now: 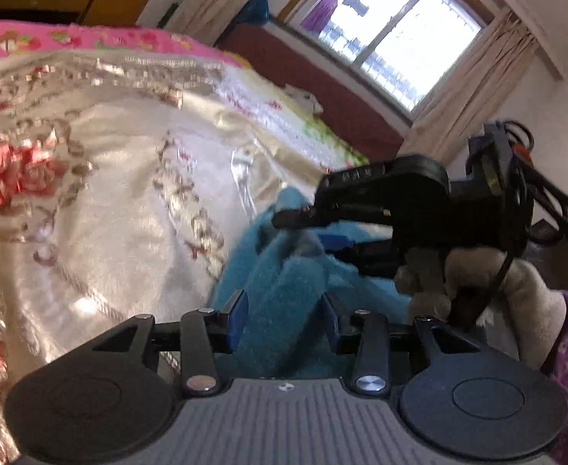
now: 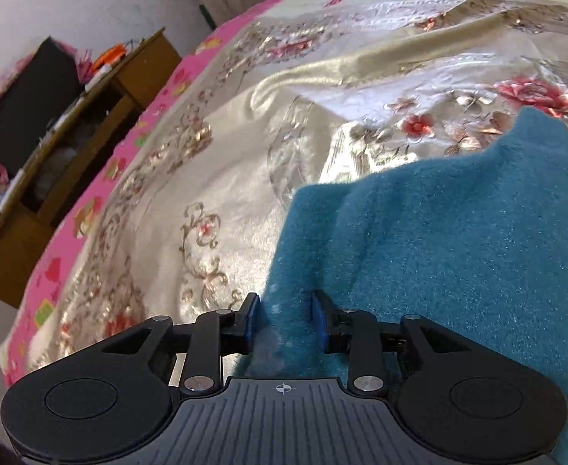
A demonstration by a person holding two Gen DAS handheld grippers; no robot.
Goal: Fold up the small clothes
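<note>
The blue fleece garment (image 2: 458,240) is lifted above the bed (image 2: 245,162), bunched into thick folds and held by both grippers at once. In the right wrist view, the right gripper (image 2: 286,319) is clamped on a raised ridge of the fleece, its 2 blue pads (image 2: 252,319) pressing the fabric from either side, while the rest of the cloth spreads away to the right and far side and hides that part of the bed. In the left wrist view, the left gripper (image 1: 284,319) is likewise clenched on a fold of the same garment (image 1: 284,294), with the fleece standing up between its 2 blue-tipped fingers (image 1: 239,319). Just beyond it, to the right, the right gripper (image 1: 303,217) appears from the side, its black jaws pinching the far top of the fabric, and the person's pale gloved hand (image 1: 477,283) grips its handle with black cables trailing behind. Beneath the garment lies a shiny cream bedspread (image 1: 109,193) with red roses and gold scrollwork, rumpled into broad creases. A pink floral sheet (image 2: 71,232) borders it on the left edge of the bed. Past that, against the white wall, stands a wooden cabinet (image 2: 90,128) with a dark box (image 2: 28,112) on top. In the left wrist view, a bright window (image 1: 392,35) with beige curtains (image 1: 470,93) sits at the far side of the room.
</note>
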